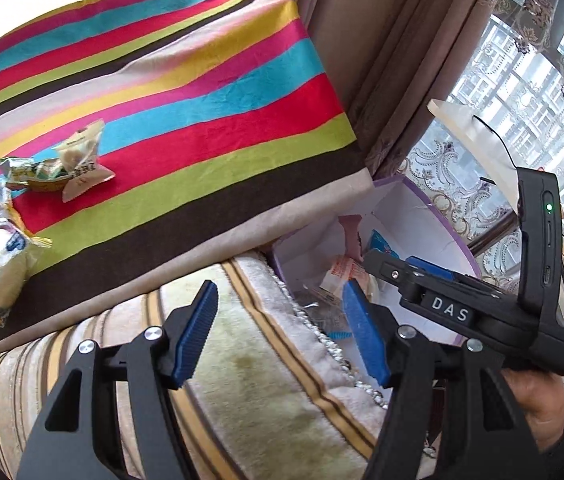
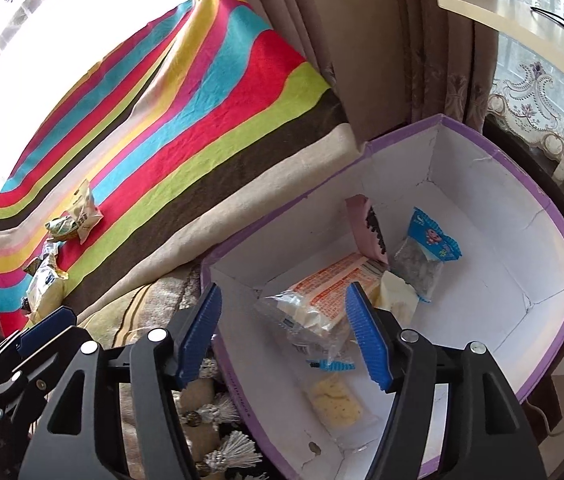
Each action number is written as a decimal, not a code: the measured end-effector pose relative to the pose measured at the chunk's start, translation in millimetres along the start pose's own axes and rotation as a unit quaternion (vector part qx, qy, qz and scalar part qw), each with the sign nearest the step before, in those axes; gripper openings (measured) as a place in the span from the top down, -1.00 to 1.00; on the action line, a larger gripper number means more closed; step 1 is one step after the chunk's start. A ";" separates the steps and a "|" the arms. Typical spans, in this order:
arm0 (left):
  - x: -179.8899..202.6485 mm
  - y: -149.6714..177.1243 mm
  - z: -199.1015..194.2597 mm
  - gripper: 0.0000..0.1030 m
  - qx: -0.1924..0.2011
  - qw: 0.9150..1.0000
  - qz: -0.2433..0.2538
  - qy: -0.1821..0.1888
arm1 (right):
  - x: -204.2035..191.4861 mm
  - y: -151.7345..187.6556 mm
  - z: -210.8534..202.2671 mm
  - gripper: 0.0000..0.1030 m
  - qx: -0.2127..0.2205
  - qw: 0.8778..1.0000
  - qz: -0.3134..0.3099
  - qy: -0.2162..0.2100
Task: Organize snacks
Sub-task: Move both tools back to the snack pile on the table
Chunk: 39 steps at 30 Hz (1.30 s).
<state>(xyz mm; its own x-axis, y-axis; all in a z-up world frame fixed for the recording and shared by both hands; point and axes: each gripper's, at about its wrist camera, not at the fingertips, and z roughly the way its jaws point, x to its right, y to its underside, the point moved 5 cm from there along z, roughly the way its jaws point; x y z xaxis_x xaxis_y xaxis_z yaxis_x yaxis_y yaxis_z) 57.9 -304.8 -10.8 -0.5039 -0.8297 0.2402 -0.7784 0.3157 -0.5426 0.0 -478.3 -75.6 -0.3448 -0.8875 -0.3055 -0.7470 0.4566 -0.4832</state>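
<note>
Several packets already lie in my purple-rimmed box (image 2: 434, 148); more snack packets (image 1: 78, 160) wait on the striped cloth (image 1: 202, 80). My right gripper (image 2: 282, 334) hangs over the box, jaws apart, empty; my left gripper (image 1: 282, 328) likewise unclenched over the cushion (image 1: 250, 380). Risks: crinkly film slipping from the pads; sleeve or gripper knocking the box off the cushion edge.

Several snack packets (image 2: 342, 296) lie loose inside the open purple-edged box (image 2: 554, 216) at right. More wrapped snacks (image 1: 78, 160) sit clustered on the striped cloth (image 1: 202, 92) at far left.
</note>
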 end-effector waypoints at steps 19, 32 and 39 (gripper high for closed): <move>-165.7 44.9 -83.2 -0.25 0.054 0.977 -0.180 -0.106 | -96.1 5.9 6.8 -0.69 -0.015 0.989 -0.147 -0.004; -255.9 65.5 -95.4 -0.10 0.013 0.963 -0.199 -0.180 | -136.4 10.4 19.8 -0.69 -0.037 0.979 -0.203 -0.009; -270.9 67.4 -85.1 -0.04 -0.017 0.966 -0.183 -0.180 | -159.8 8.6 32.4 -0.69 -0.045 0.975 -0.216 -0.015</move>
<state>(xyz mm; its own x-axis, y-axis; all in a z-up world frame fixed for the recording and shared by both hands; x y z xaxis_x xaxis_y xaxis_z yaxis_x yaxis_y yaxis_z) 110.1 -19.5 -43.9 -0.0354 -0.9931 0.1120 -0.8948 -0.0184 -0.4461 67.1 -330.5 -57.4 0.0289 -0.9931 -0.1138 -0.8663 0.0319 -0.4985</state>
